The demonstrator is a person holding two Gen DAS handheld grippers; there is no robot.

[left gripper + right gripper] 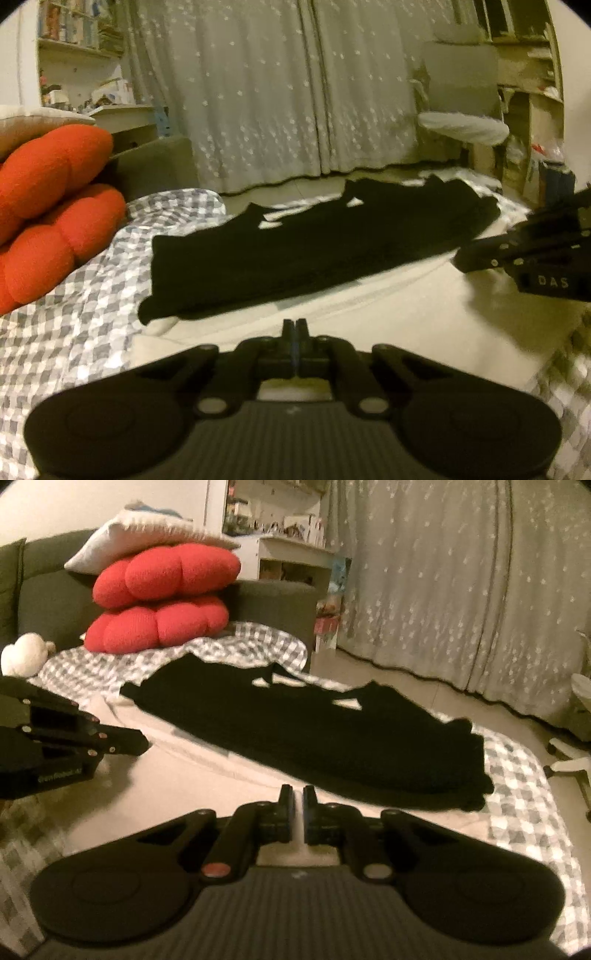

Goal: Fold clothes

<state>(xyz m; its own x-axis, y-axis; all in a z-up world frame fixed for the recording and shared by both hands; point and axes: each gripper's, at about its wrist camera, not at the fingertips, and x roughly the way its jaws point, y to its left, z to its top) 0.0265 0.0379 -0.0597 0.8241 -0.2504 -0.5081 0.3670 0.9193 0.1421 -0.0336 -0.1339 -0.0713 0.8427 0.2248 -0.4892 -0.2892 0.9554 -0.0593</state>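
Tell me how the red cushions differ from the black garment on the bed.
The red cushions are puffy and lobed, while the black garment lies flat. The cushions are stacked in a pile of two against the sofa; the garment is spread out on the white sheet. Neither gripper touches either one.

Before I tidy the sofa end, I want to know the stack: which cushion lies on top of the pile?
The white cushion tops it. Under it lie the two puffy red cushions, one on the other, the lower red one resting on the checked blanket.
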